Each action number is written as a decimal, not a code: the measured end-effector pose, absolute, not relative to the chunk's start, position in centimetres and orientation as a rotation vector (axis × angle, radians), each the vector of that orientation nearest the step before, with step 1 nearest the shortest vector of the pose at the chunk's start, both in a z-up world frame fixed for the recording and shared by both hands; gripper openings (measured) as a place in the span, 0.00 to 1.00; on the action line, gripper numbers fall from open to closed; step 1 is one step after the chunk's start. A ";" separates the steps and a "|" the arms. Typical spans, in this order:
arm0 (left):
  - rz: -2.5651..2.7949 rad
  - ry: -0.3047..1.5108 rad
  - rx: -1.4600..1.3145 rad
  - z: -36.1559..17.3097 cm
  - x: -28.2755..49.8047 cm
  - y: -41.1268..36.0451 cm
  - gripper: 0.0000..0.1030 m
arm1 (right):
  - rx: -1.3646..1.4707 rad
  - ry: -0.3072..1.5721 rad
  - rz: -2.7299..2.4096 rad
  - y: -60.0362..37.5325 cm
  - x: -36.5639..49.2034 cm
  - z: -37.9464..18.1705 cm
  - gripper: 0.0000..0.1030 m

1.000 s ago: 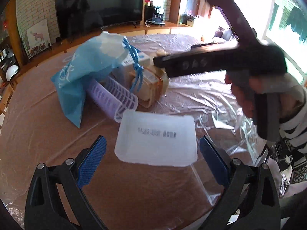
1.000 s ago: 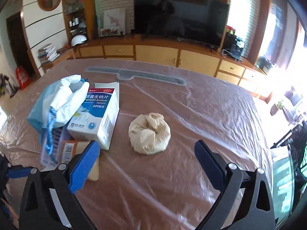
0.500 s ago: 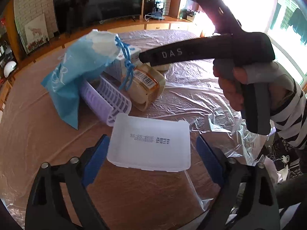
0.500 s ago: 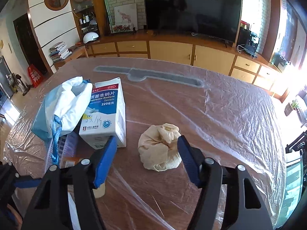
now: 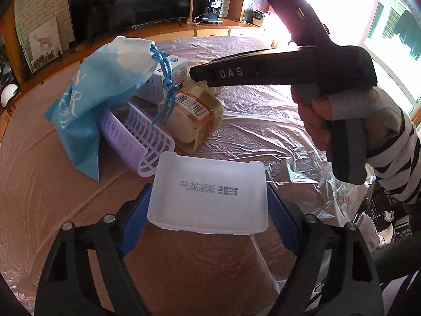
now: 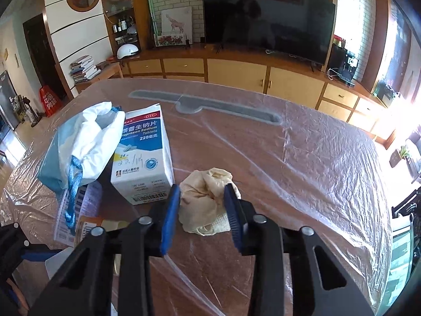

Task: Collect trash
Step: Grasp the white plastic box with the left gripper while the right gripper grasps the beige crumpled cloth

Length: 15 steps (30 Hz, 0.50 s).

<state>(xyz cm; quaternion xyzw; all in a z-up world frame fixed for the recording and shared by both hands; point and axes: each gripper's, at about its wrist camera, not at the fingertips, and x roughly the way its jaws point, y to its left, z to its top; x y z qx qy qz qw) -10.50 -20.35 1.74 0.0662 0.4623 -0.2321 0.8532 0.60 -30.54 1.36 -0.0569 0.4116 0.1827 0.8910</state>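
My left gripper [image 5: 209, 201] is shut on a white translucent plastic box [image 5: 208, 192], its blue pads against both short sides. My right gripper [image 6: 202, 205] is shut on a crumpled cream paper wad [image 6: 208, 202] lying on the table. Its black body [image 5: 276, 72] and the hand holding it cross the left wrist view. A light blue drawstring bag [image 5: 105, 89], a lilac slatted basket [image 5: 136, 137], a labelled round tub [image 5: 194, 115] and a white-and-blue medicine carton [image 6: 143, 158] stand together between the two grippers.
The brown table [image 6: 289, 158] is covered with wrinkled clear plastic film. A grey strip [image 6: 205, 105] lies under the film at the far side. A TV [image 6: 265, 21] and wooden cabinets stand behind the table.
Both grippers went from open to shut: the left closed on the plastic box, the right moved forward and closed on the paper wad.
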 end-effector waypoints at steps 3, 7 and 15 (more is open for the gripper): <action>-0.492 0.974 0.136 1.8 -10.3 -20.4 0.81 | -0.127 0.845 0.380 -30.6 0.2 1.5 0.31; -0.499 0.974 0.145 1.9 -10.3 -20.8 0.81 | -0.132 0.836 0.399 -30.5 -0.3 1.7 0.43; -0.486 0.967 0.150 1.8 -10.6 -21.0 0.81 | -0.187 0.829 0.388 -29.5 -0.5 1.0 0.60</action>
